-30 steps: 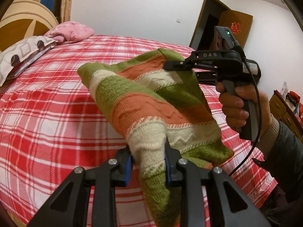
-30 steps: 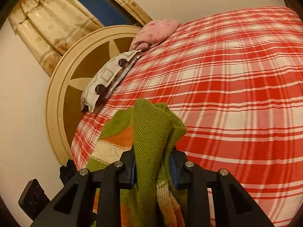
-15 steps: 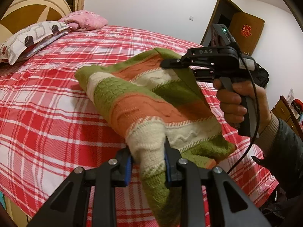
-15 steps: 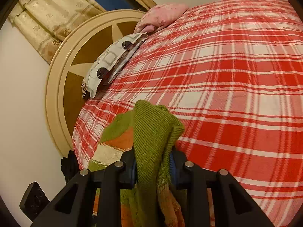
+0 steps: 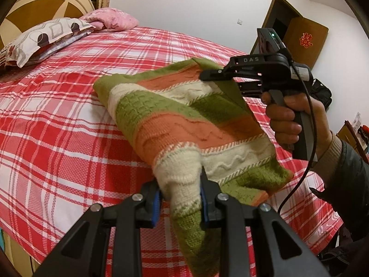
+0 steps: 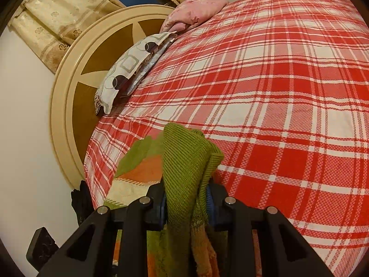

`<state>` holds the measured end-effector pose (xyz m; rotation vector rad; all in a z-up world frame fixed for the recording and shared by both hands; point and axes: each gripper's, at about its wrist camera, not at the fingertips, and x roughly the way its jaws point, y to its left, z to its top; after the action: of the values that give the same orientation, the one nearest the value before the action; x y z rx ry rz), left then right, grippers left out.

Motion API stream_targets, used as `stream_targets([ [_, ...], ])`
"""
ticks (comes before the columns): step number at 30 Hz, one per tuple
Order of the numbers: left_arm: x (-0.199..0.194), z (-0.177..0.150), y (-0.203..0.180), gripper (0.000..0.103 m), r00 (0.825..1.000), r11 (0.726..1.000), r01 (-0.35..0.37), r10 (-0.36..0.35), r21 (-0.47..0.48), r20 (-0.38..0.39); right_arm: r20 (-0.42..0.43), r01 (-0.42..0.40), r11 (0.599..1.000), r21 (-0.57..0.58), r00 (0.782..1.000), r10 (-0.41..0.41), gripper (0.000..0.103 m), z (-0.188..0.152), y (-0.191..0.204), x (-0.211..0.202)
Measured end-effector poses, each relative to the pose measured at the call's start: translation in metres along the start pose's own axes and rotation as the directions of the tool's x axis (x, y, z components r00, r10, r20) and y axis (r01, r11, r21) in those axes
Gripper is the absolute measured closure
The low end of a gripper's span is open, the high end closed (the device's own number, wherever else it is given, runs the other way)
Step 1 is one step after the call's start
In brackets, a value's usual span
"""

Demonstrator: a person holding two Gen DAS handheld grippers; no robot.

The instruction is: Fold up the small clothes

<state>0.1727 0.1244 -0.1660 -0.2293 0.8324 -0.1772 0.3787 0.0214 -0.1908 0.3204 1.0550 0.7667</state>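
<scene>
Plaid bedspread (image 6: 288,92), two pillows (image 5: 43,37), perhaps curtains (image 6: 57,18)

White letters "DAS" show on the black top of the right gripper (image 5: 208,75), out at two o'clock in the left wrist view. Further toward one o'clock, a red ornamental character hangs on the brown door (image 5: 306,42), too small to read. The right wrist view shows no lettering at all.

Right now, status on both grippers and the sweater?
Left gripper shut on striped sweater. Right gripper shut on its green edge. Sweater over plaid bed; nothing in the way.
</scene>
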Motion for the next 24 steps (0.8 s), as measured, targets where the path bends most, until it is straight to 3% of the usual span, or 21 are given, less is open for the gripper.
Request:
stream_targets([
  [5, 0.005, -0.006, 0.0, 0.073, 1.0, 1.0, -0.009, 0.009, 0.001, -0.001, -0.015, 0.034, 0.999, 0.013, 0.999, -0.033, 0.075, -0.001, -0.009, 0.009],
  [9, 0.007, -0.009, 0.002, 0.061, 0.999, 0.999, -0.033, 0.033, 0.009, -0.009, -0.043, 0.038, 0.999, 0.033, 0.998, -0.037, 0.072, -0.003, -0.018, 0.015],
  [14, -0.006, -0.007, 0.0, 0.052, 0.997, 0.997, -0.066, 0.064, 0.04, 0.03, -0.014, 0.041, 0.999, 0.016, 0.999, -0.041, 0.069, -0.017, -0.022, -0.019],
  [16, -0.017, -0.002, 0.0, 0.044, 0.994, 0.996, -0.08, 0.076, 0.05, 0.077, 0.026, 0.043, 0.999, -0.018, 0.999, -0.042, 0.069, -0.029, -0.014, -0.048],
  [18, -0.023, 0.004, 0.001, 0.024, 0.987, 0.992, -0.114, 0.108, 0.049, 0.118, 0.03, 0.02, 0.998, -0.062, 0.999, -0.018, 0.069, -0.047, -0.001, -0.072],
  [20, -0.025, 0.01, 0.004, 0.023, 0.981, 0.989, -0.14, 0.131, 0.055, 0.142, 0.007, -0.006, 0.992, -0.126, 1.0, 0.007, 0.069, -0.076, 0.017, -0.09],
  [22, -0.019, 0.017, 0.01, 0.02, 0.974, 0.983, -0.178, 0.168, 0.052, 0.15, -0.034, 0.028, 0.984, -0.176, 0.999, -0.035, 0.069, -0.104, 0.029, -0.092],
  [24, -0.008, 0.023, 0.017, 0.017, 0.969, 0.979, -0.201, 0.193, 0.043, 0.152, -0.092, 0.012, 0.986, -0.164, 0.995, -0.027, 0.069, -0.123, 0.03, -0.085],
])
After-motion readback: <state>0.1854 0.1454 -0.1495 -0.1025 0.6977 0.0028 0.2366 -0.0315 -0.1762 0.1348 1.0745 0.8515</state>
